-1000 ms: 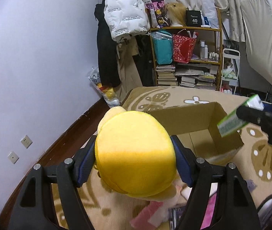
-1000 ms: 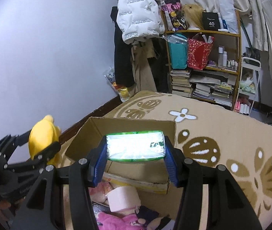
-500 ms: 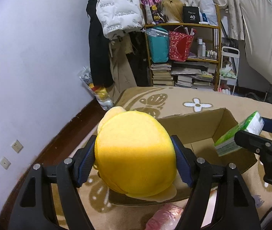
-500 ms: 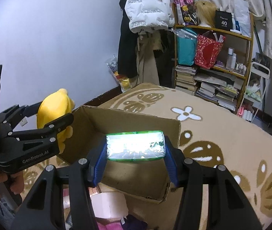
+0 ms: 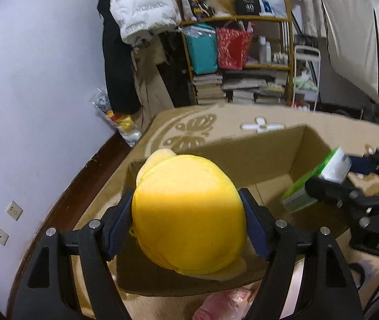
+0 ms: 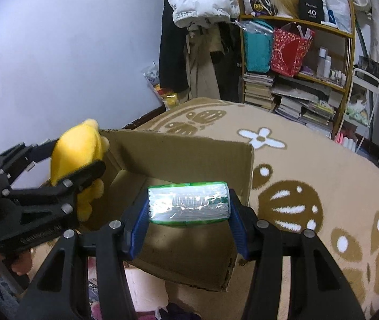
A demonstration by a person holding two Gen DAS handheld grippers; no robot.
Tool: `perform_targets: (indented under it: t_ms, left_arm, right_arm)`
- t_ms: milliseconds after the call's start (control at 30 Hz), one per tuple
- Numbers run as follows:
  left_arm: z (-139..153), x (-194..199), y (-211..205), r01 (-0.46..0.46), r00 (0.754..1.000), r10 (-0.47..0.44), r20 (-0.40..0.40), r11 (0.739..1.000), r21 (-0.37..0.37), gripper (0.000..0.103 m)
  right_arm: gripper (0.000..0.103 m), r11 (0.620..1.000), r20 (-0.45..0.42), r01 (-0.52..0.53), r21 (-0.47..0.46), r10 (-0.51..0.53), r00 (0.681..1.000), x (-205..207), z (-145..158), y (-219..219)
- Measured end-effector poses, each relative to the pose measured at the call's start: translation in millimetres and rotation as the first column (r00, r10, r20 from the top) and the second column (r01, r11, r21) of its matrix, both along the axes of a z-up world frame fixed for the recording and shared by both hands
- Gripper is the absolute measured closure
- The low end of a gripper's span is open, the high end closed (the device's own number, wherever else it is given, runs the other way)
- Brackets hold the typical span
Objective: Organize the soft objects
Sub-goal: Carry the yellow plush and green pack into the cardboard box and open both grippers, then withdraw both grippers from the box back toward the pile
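Observation:
My left gripper (image 5: 188, 224) is shut on a yellow plush toy (image 5: 186, 213) and holds it over the near left corner of an open cardboard box (image 5: 245, 157). The toy also shows in the right wrist view (image 6: 78, 165). My right gripper (image 6: 188, 206) is shut on a green and white tissue pack (image 6: 188, 204) above the box's near wall (image 6: 189, 242). In the left wrist view the tissue pack (image 5: 320, 178) hangs over the box's right side.
The box stands on a beige patterned rug (image 6: 309, 165). Pink soft items (image 5: 221, 304) and a white roll (image 6: 146, 290) lie in front of the box. A cluttered shelf (image 5: 242, 48) and hanging coats (image 5: 141, 13) stand at the back wall.
Both grippers have moved forward and down toward the box. The plush toy and the tissue pack now sit over the box opening.

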State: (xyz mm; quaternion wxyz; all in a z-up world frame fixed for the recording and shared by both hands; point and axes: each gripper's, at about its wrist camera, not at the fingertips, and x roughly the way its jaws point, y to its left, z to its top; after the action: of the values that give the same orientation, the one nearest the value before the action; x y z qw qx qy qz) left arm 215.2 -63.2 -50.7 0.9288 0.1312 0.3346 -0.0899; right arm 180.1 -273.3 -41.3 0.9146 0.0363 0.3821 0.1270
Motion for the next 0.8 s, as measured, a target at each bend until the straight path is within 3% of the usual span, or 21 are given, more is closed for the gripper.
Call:
perform_targets:
  t_ms: [167,300,333,633,800]
  left_arm:
    - [-5.0,0.2,-2.5,-0.005,1.000,0.005,-0.003,1.000,0.006,0.024]
    - [-4.7,-4.7,-0.5,-0.036,0.999,0.035,0.040,0.999,0.033,0.004]
    - [-3.9,-5.7,0.7,-0.043,0.998,0.042,0.048,0.999,0.032,0.001]
    - [4.4,-6.9,13.3,-0.066,0.997,0.065,0.043,0.997,0.028,0.000]
    - [13.0,-14.2,22.8,-0.093,0.994,0.091,0.052,0.995,0.023,0.000]
  right_arm:
    - [0.045,1.000,-0.011,-0.002,-0.022,0.002,1.000,-0.1,-0.9,2.2]
    - [0.044,0.998,-0.014,-0.010,-0.055,0.010,1.000,-1.5,-1.5,6.4]
    - [0.041,0.999,-0.017,-0.012,-0.050,0.011,1.000,-1.1,-1.9,6.0]
    - [0.000,1.000,0.010,0.017,0.005,-0.017,1.000,-8.0,9.6,-3.6]
    - [0.000,0.998,-0.002,0.052,0.029,-0.052,0.999,-10.8,15.8,-10.7]
